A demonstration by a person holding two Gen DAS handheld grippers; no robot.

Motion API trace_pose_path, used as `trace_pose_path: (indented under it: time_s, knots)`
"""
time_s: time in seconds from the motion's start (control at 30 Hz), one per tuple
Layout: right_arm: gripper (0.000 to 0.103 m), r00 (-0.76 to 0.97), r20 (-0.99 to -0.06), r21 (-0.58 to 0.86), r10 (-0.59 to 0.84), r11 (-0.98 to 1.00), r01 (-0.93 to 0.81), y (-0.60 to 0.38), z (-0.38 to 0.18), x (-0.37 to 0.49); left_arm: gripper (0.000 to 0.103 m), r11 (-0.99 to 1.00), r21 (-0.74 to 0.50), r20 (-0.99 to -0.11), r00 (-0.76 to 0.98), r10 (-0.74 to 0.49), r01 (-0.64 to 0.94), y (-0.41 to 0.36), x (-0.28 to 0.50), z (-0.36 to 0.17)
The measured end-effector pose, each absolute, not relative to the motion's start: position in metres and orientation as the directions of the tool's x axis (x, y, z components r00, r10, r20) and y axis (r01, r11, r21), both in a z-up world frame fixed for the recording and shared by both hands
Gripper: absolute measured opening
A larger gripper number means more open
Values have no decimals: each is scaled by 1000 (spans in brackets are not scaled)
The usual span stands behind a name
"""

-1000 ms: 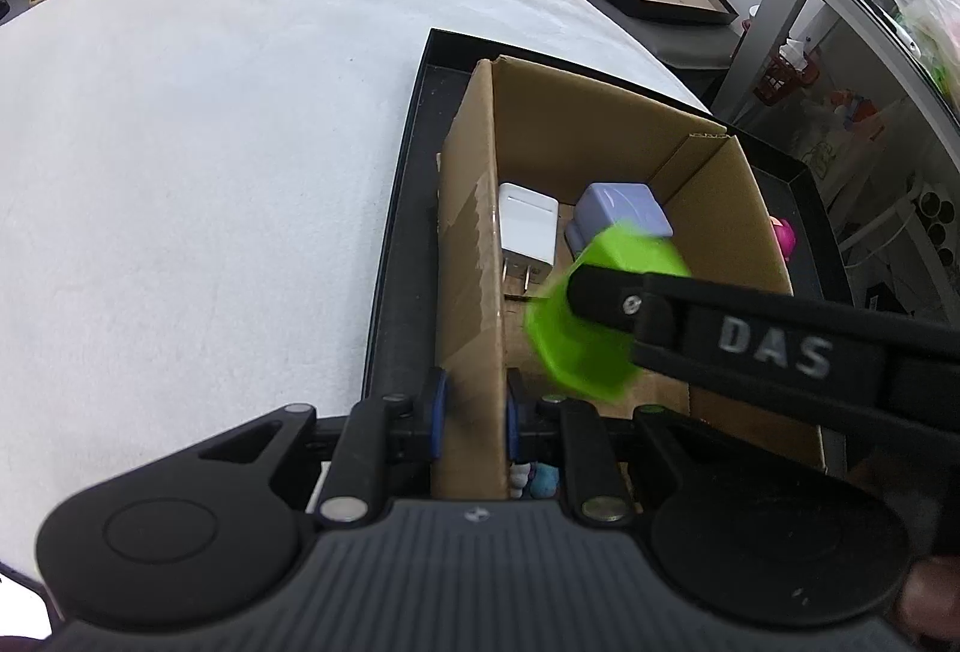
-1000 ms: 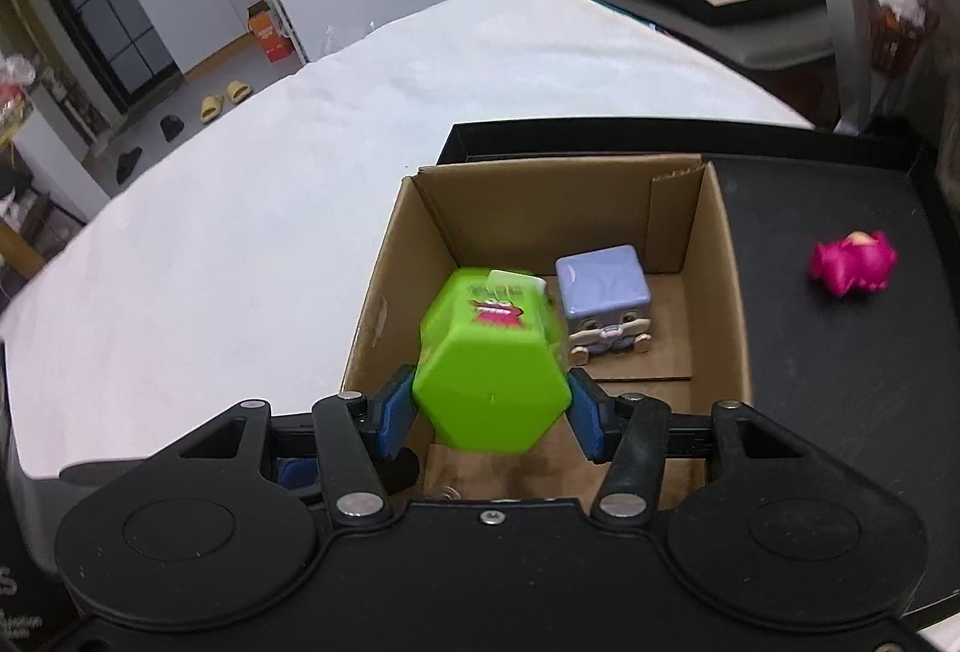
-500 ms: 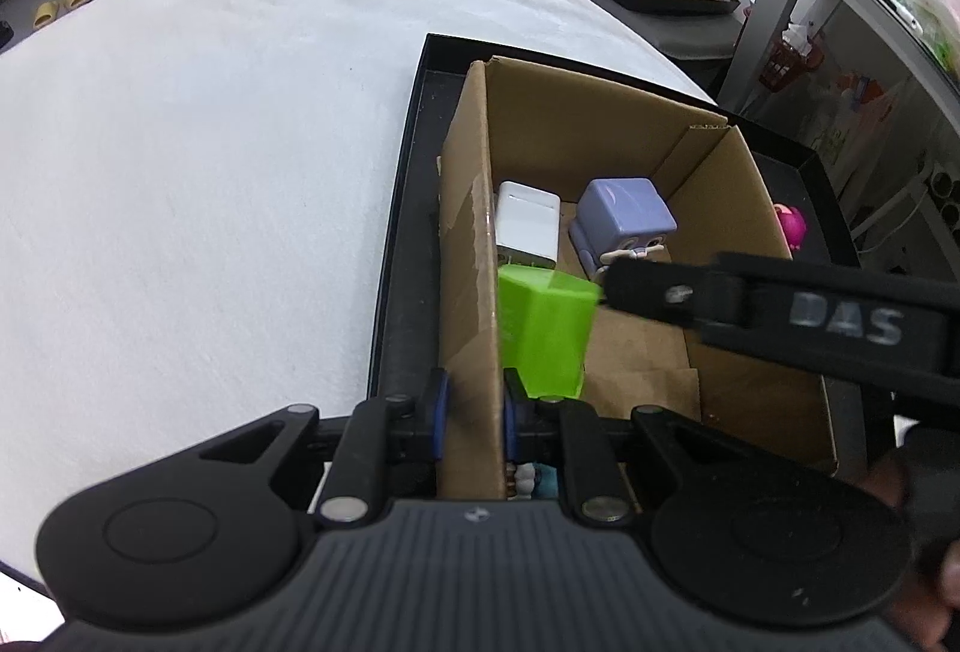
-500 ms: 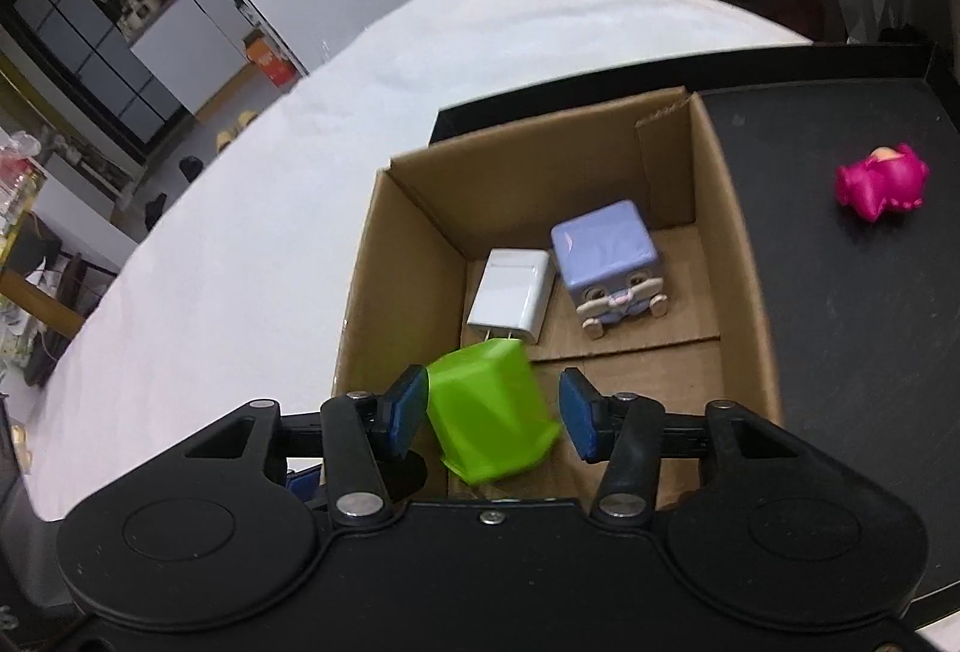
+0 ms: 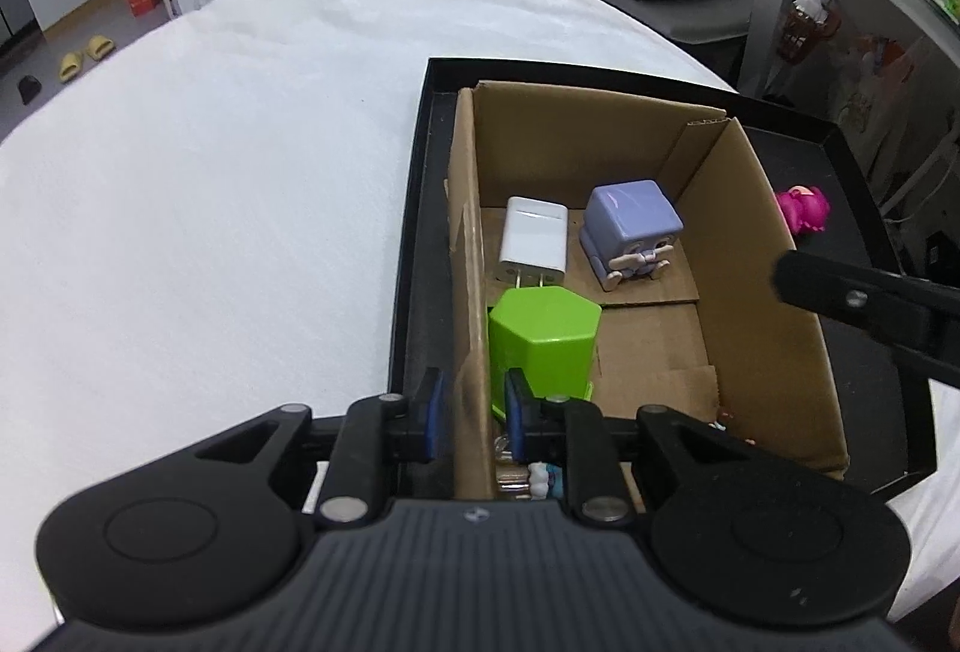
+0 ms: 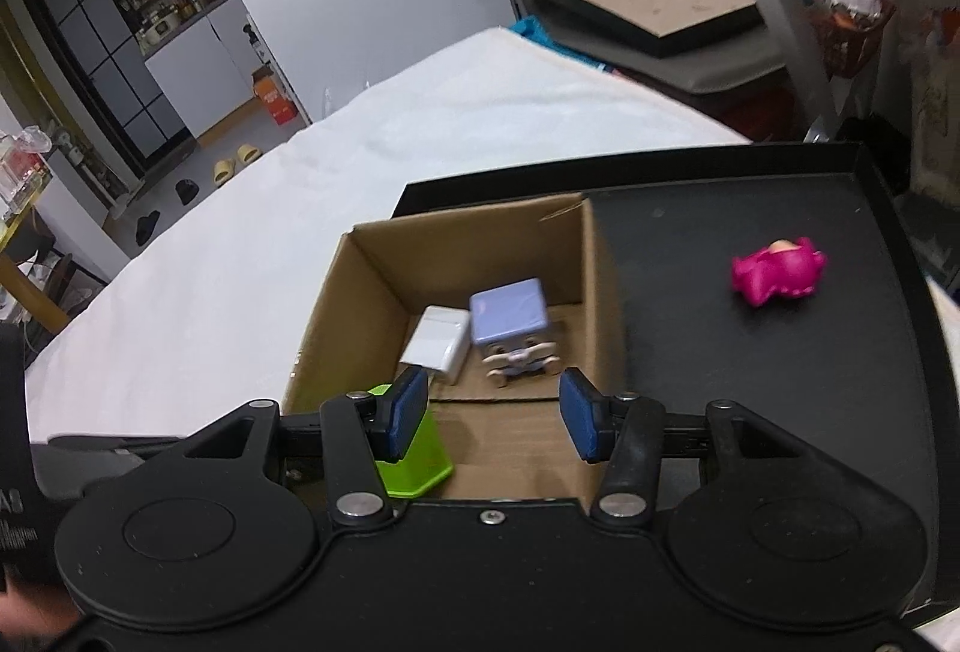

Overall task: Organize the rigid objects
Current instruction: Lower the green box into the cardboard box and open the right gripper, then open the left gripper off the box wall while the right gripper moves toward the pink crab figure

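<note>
While the left gripper [image 5: 469,415] pinches the near left wall of the cardboard box [image 5: 774,292] between its two blue pads, the right gripper [image 6: 491,415] hangs above the near part of the box with its fingers spread wide and nothing between them. The box stands in a black tray [image 5: 414,208] that lies on a white cloth [image 5: 210,184]. Inside the box, the green block [image 5: 543,337] sits on the floor in the near left corner, against the left wall and just beside the inner pad of the left gripper. In the right wrist view this green block [image 6: 414,457] is partly hidden behind the left pad of the right gripper, and I cannot tell if it touches the pad. Farther back in the box lies a white charger [image 5: 533,245] with its two metal pins pointing toward the green block. Just beside the charger, on its right, stands a purple cube toy [image 5: 631,232] with small pale feet. Outside the box, on the bare black floor of the tray, a pink toy [image 6: 777,275] lies on the right side, well apart from the box. Something small and colourful shows under the left gripper at the near edge, but it is too hidden to name.
</note>
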State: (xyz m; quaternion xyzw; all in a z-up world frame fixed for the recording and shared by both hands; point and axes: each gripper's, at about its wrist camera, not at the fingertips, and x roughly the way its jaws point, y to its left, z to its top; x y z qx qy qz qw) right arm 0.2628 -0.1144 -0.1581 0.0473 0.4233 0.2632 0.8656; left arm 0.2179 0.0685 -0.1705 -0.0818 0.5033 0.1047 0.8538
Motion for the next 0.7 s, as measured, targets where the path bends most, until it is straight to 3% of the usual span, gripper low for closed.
trace_pose_path:
  time_s: [0.13, 0.4, 0.7]
  knots:
    - [56, 536, -683, 308, 496, 861, -405, -136, -157, 266, 21, 961, -11, -879, 460, 122, -275, 64, 224, -165]
    - [63, 614, -634, 277, 470, 879, -387, -182, -169, 273, 45, 955, 84, -874, 439, 209, -286, 51, 240, -156]
    - [66, 639, -641, 286, 425, 905, -314, -211, -203, 298, 51, 952, 153, -870, 421, 258, -267, 35, 262, -150]
